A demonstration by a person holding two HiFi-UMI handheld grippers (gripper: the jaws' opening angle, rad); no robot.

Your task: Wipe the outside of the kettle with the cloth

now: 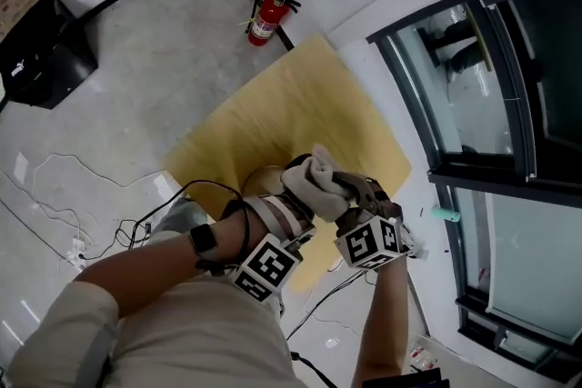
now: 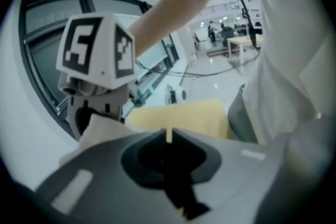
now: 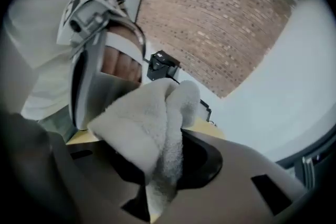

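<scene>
A white terry cloth point(image 1: 312, 180) point(image 3: 152, 123) is bunched between the jaws of my right gripper point(image 3: 163, 165), which is shut on it. In the head view both grippers sit close together over the near edge of the yellow table point(image 1: 300, 104), with the right gripper point(image 1: 350, 194) beside the left gripper point(image 1: 289, 206). My left gripper point(image 2: 168, 136) has its jaws drawn to a thin slit with nothing between them. It looks across at the right gripper's marker cube point(image 2: 97, 50) and the cloth point(image 2: 97, 131). A pale rounded shape point(image 1: 262, 178) shows behind my left wrist. I cannot tell whether it is the kettle.
A red fire extinguisher point(image 1: 265, 19) stands at the far wall. A black box point(image 1: 44, 59) sits on the floor at the left, with loose cables point(image 1: 55, 195) nearby. Dark-framed glass panels point(image 1: 482, 104) run along the right side.
</scene>
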